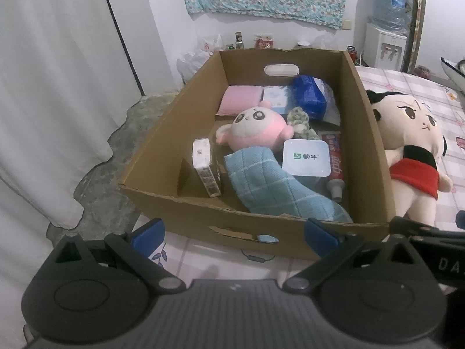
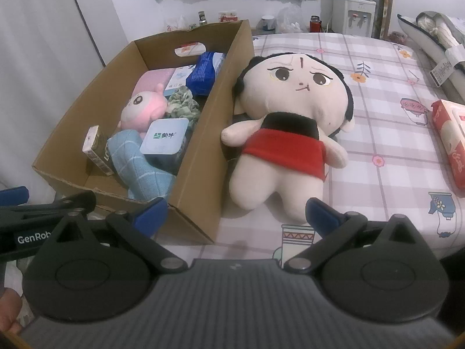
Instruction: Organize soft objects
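Note:
A cardboard box stands on the bed. Inside lie a pink plush, a blue checked towel, a pink cloth, a green scrunchie, a blue pack, a yogurt tub, toothpaste and small cartons. A large doll in a red skirt lies face up right of the box. My left gripper is open before the box's near wall. My right gripper is open at the doll's feet.
The bed sheet is checked pink. A red tissue pack lies at the right. A water dispenser, bottles and bags stand by the far wall. A white curtain hangs at the left over bare floor.

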Demonstrator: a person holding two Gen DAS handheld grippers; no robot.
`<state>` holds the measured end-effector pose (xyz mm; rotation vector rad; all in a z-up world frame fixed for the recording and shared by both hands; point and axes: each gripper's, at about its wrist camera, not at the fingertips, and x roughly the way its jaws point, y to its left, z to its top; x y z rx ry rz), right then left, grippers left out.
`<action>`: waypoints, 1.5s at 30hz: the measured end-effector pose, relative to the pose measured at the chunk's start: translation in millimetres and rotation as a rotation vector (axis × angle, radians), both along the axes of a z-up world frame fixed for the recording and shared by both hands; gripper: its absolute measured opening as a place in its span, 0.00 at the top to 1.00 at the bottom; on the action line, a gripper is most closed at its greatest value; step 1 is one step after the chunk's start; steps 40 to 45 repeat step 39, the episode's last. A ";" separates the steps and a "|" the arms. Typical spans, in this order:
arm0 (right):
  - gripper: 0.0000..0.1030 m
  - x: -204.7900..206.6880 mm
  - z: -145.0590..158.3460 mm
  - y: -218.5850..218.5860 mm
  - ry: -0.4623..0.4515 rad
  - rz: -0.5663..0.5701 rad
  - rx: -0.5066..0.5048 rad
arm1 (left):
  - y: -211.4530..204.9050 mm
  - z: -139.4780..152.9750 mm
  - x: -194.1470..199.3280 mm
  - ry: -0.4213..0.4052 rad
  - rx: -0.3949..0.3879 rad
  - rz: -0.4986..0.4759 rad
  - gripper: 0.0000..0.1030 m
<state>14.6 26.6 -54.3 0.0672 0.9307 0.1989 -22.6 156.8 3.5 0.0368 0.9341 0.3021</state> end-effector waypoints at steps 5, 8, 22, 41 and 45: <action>0.01 -0.3 0.2 -0.1 -0.001 0.000 -0.001 | -0.2 0.2 -0.3 0.001 -0.001 0.000 0.01; 0.01 -0.1 0.5 -0.2 -0.002 0.000 -0.002 | -0.1 0.2 -0.4 0.000 -0.001 0.000 0.01; 0.01 -0.3 0.4 0.3 -0.001 -0.004 -0.006 | 0.1 -0.5 0.2 0.001 -0.002 0.000 0.01; 0.01 0.6 -2.2 -0.8 0.007 -0.007 -0.007 | 0.1 -3.3 -0.4 0.010 -0.003 0.001 0.01; 0.01 0.6 -2.2 -0.8 0.007 -0.007 -0.007 | 0.1 -3.3 -0.4 0.010 -0.003 0.001 0.01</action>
